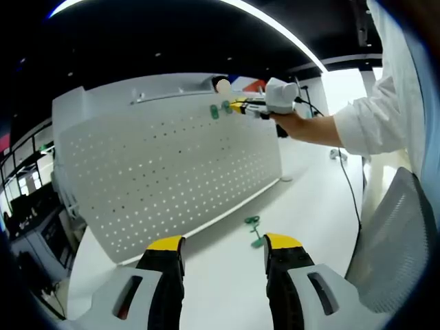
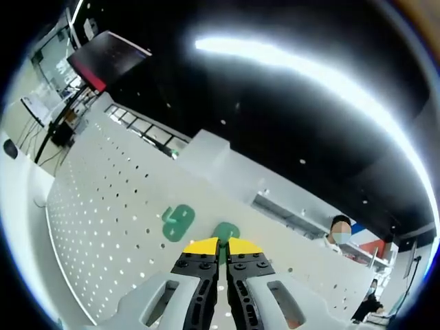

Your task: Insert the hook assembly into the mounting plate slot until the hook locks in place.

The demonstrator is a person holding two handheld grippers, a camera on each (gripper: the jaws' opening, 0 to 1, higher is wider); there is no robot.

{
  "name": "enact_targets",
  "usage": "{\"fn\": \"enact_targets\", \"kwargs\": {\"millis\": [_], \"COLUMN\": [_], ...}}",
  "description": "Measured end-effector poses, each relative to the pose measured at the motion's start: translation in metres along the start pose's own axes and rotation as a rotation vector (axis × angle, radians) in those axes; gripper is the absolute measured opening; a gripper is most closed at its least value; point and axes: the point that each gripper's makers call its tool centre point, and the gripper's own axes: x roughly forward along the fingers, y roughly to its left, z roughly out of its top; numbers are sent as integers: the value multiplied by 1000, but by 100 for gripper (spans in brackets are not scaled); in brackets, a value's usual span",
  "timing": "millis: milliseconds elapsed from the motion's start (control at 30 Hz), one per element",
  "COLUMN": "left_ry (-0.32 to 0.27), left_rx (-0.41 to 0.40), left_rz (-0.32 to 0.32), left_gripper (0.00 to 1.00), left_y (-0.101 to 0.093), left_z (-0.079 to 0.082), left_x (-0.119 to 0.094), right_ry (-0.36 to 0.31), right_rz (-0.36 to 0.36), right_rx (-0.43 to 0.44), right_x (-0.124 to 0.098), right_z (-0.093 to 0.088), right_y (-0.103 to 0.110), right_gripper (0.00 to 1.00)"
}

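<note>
- Near: left gripper (image 1: 223, 251) idle over the white bench (image 1: 316, 213), fingers wide, nothing held.
- One spare green hook (image 1: 255, 230) lies on the bench, just beyond.
- Far: right gripper (image 2: 218, 245), fingers nearly closed on a green hook (image 2: 225, 232) at the pegboard (image 1: 165, 172); one mounted hook (image 2: 177, 222) beside it.
- Insertion underway, I judge; next, press until it locks.
- Count: three hooks, one pegboard.

Your plate (image 1: 172, 165) is a white pegboard panel dotted with rows of small holes, standing upright on the white table and leaning slightly back. Two green hooks sit high on its face near the top edge: one (image 2: 177, 223) hangs free, and just beside it the other (image 2: 225, 232) shows right at the tips of your right gripper. A third green hook (image 1: 254, 230) lies flat on the table, close in front of the plate's lower edge.
</note>
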Motion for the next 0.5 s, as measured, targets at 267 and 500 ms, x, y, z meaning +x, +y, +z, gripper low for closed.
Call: {"fn": "enact_targets", "kwargs": {"millis": [267, 500], "left_ry": [0, -2], "left_rx": [-2, -3], "left_rz": [1, 0], "left_gripper": [47, 47], "left_y": [1, 1], "left_z": [-1, -1], "left_x": [-1, -1], "right_ry": [10, 24], "right_rz": [-24, -40], "right_rx": [42, 64], "right_x": [1, 1], "right_z": [-4, -5], "right_y": [-1, -1], "right_gripper": [0, 1]}}
